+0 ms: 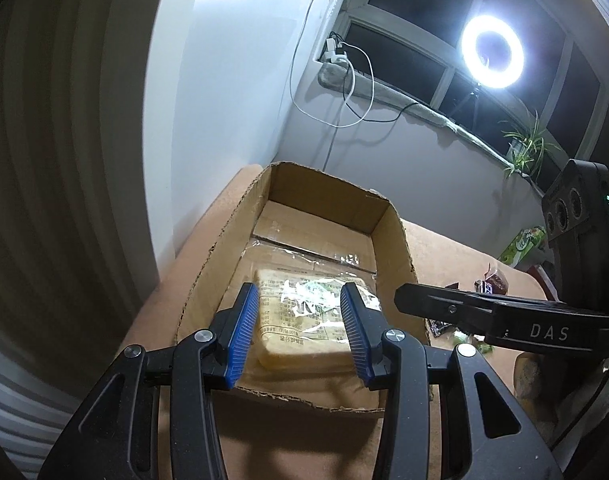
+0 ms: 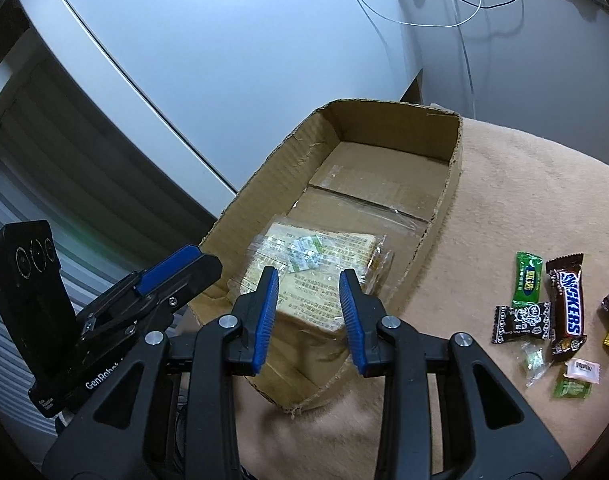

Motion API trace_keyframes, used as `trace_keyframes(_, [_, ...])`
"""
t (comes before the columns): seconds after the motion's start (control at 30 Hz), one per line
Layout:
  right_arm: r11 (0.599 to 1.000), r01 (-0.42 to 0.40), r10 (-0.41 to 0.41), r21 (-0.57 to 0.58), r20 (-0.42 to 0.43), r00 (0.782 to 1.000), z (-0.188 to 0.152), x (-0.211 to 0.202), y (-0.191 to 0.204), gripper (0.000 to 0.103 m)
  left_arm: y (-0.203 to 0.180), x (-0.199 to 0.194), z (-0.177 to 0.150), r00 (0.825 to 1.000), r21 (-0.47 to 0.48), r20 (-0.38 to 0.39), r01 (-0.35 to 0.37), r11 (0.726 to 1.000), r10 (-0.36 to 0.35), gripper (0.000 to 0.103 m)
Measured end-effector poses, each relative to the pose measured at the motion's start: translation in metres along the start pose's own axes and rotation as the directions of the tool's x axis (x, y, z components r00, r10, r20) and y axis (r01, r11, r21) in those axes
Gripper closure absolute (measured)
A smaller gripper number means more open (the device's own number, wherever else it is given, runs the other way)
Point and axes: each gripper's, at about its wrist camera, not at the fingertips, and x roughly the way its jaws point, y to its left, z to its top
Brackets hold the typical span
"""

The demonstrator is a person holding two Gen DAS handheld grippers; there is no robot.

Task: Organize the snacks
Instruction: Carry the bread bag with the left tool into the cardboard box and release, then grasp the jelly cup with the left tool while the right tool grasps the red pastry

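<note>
While both grippers hover with jaws spread and empty, the left gripper (image 1: 300,328) and right gripper (image 2: 308,316) frame a wrapped bread packet (image 2: 308,276) lying inside the cardboard box (image 2: 452,184), loose candies (image 2: 568,308) at 3 o'clock.

left wrist view: sits behind its own blue fingers (image 1: 246,330), close above the near end of the cardboard box (image 1: 392,240), facing 12 o'clock along it and tilted up to the ring light (image 1: 493,57) at 1 o'clock.
right wrist view: behind its own fingers (image 2: 267,318), close and steeper down on the box (image 2: 400,128), with loose snacks (image 2: 568,304) at 3 o'clock on the bench (image 2: 524,184).
shared: the box and wrapped bread (image 1: 304,308); each view catches the other gripper.
</note>
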Motion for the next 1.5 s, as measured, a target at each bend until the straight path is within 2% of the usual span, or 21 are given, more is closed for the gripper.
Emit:
trace_keyframes(0.1, [1.0, 0.012, -0.012, -0.005, 0.009, 1.0, -0.001, -0.004, -0.001, 0.069, 0.0, -0.001, 0.001, 1.0, -0.004, -0.006, -0.002, 1.0, 0.002, 0.062])
trace_keyframes(0.23, [1.0, 0.022, -0.022, -0.01, 0.034, 0.999, -0.006, -0.022, -0.003, 0.049, -0.006, -0.008, 0.0, 1.0, 0.01, 0.007, -0.009, 1.0, 0.009, 0.061])
trace_keyframes(0.4, [0.998, 0.051, -0.049, -0.03, 0.062, 0.997, -0.017, -0.046, -0.006, 0.048, -0.023, -0.016, -0.002, 1.0, 0.04, 0.019, 0.006, 0.999, -0.007, 0.061])
trace_keyframes(0.5, [0.998, 0.06, -0.057, -0.033, 0.079, 0.995, -0.026, -0.064, -0.013, 0.04, -0.035, -0.021, -0.004, 0.999, 0.073, 0.027, 0.018, 0.997, -0.02, 0.061])
trace_keyframes(0.7, [0.993, 0.111, -0.106, -0.036, 0.123, 0.987, -0.052, -0.106, -0.032, 0.031, -0.059, -0.031, -0.011, 0.997, 0.118, 0.039, 0.063, 0.991, -0.068, 0.05])
trace_keyframes(0.77, [0.991, 0.133, -0.127, -0.031, 0.141, 0.982, -0.06, -0.121, -0.041, 0.02, -0.066, -0.034, -0.013, 0.995, 0.123, 0.039, 0.086, 0.989, -0.091, 0.048])
trace_keyframes(0.9, [0.98, 0.198, -0.194, -0.008, 0.175, 0.965, -0.079, -0.151, -0.062, 0.018, -0.082, -0.037, -0.021, 0.991, 0.15, 0.024, 0.13, 0.98, -0.135, 0.048])
trace_keyframes(1.17, [0.937, 0.339, -0.35, 0.085, 0.201, 0.915, -0.124, -0.206, -0.113, 0.018, -0.116, -0.033, -0.044, 0.975, 0.166, -0.027, 0.221, 0.961, -0.219, 0.048])
trace_keyframes(1.33, [0.903, 0.409, -0.426, 0.129, 0.169, 0.889, -0.157, -0.22, -0.138, 0.018, -0.134, -0.022, -0.058, 0.967, 0.173, -0.073, 0.255, 0.951, -0.246, 0.048])
trace_keyframes(1.5, [0.889, 0.438, -0.454, 0.136, 0.127, 0.882, -0.181, -0.217, -0.152, 0.018, -0.153, -0.011, -0.077, 0.953, 0.191, -0.138, 0.294, 0.936, -0.271, 0.048])
